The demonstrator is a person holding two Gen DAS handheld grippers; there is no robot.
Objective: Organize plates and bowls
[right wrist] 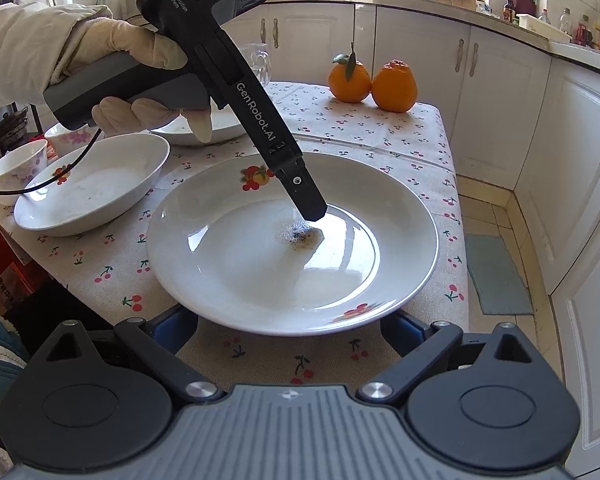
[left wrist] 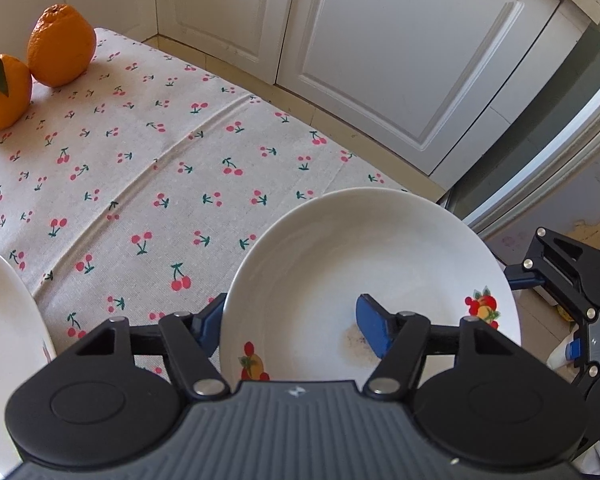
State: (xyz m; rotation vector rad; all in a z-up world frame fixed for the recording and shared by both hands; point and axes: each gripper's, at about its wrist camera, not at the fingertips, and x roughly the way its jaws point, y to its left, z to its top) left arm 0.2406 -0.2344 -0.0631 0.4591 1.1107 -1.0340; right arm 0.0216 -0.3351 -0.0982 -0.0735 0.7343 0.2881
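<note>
White plate (left wrist: 364, 264) seemingly clamped in left fingers (left wrist: 374, 330); right fingers (right wrist: 172, 326) spread, only right-wrist bowls (right wrist: 14, 170).

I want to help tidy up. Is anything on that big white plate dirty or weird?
Yes. The big plate has a dark, crusty speck patch near its middle, like dried food, right where the left gripper pinches the plate's rim. The rest looks clean and unbroken.

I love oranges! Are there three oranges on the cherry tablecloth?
No, only two round oranges sit side by side at the far end of the cherry-print tablecloth.
</note>
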